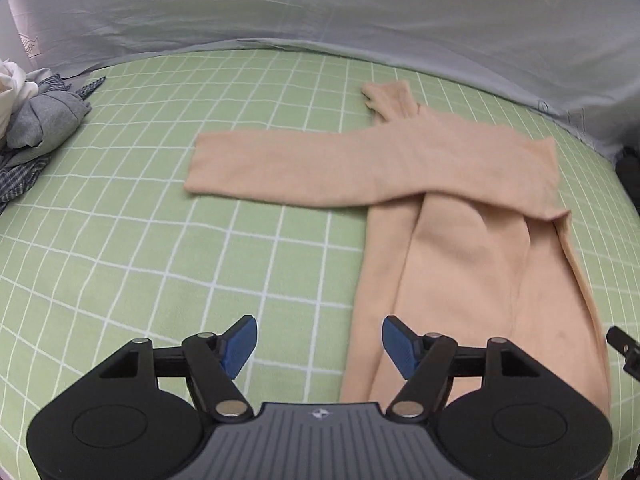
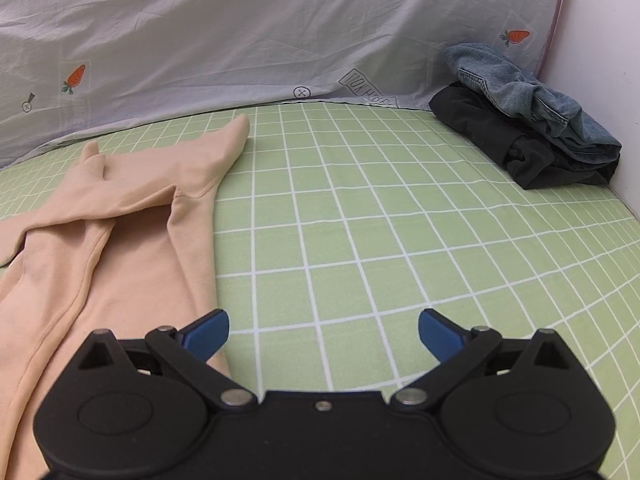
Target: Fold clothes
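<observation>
A peach long-sleeved top [image 1: 460, 240] lies flat on the green checked bed sheet [image 1: 160, 240]. One sleeve [image 1: 300, 168] is folded across and sticks out to the left. My left gripper [image 1: 318, 344] is open and empty, hovering at the garment's near left edge. In the right wrist view the same top [image 2: 132, 240] lies at the left. My right gripper [image 2: 324, 332] is open and empty, above the sheet [image 2: 400, 240], its left finger over the top's right edge.
A pile of grey, white and checked clothes [image 1: 32, 128] sits at the far left. Folded denim and black clothes [image 2: 532, 120] are stacked at the far right by a white wall. A pale carrot-print sheet [image 2: 240, 40] hangs behind the bed.
</observation>
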{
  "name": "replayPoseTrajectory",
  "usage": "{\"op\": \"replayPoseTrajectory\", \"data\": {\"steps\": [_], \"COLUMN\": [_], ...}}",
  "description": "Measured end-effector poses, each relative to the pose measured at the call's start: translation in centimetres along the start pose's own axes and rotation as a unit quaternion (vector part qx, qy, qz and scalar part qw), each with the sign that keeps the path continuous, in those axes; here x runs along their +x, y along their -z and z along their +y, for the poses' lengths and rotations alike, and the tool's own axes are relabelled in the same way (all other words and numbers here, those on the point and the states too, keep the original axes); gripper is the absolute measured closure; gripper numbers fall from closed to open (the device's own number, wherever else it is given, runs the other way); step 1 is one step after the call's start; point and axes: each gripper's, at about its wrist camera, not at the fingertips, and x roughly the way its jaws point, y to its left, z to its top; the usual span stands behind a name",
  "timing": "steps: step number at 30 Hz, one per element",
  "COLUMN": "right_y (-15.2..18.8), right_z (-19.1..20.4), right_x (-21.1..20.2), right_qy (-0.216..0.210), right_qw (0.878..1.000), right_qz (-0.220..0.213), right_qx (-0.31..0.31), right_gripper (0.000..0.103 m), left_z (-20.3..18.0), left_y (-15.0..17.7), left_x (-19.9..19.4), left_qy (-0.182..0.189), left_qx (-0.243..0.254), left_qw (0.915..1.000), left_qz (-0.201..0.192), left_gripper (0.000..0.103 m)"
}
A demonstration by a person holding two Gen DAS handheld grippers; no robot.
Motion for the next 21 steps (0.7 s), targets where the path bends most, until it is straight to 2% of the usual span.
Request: {"op": "replayPoseTrajectory", "data": {"steps": [5,8,10,11,14,15,16,21], "right_y": [2.0,3.1,3.8,4.2,5.3,5.6,5.9,5.6], "right_z": [1.0,1.3,1.5,1.6,1.9,2.0,2.2,4.1], "right_x": [-2.3,-3.3,-3.9,-4.2,-5.2,-5.5,-5.8,-8.0], "right_qy": [-0.033,-0.037,-0.040,-0.041,-0.045,-0.047,-0.047,-0.048], "right_qw": [0.999,0.999,0.999,0.999,0.998,0.998,0.998,0.998], "right_qz": [0.013,0.023,0.029,0.033,0.043,0.046,0.047,0.015], "right_qx": [-0.013,-0.008,-0.005,-0.003,0.001,0.003,0.002,-0.027], "right_gripper": [0.020,0.033,0.046,0.048,0.070,0.087,0.096,0.097], "left_z": [-1.3,-1.3,-1.0,-0.8,0.1,0.4,0.7,1.3], "left_y": [3.9,5.6,6.4,6.7,7.9,8.2,8.5,8.8], "left_x": [-0.2,-0.8,-1.1,-1.2,-1.6,-1.7,-1.8,-2.2], "left_qy": [0.012,0.017,0.018,0.018,0.021,0.023,0.025,0.031], "left_qx": [0.061,0.083,0.087,0.088,0.082,0.077,0.072,0.075], "left_qw": [0.9971,0.9952,0.9946,0.9946,0.9949,0.9952,0.9955,0.9953], "left_qz": [0.043,0.049,0.052,0.053,0.055,0.056,0.056,0.053], "left_gripper": [0.033,0.033,0.030,0.030,0.024,0.022,0.021,0.019]}}
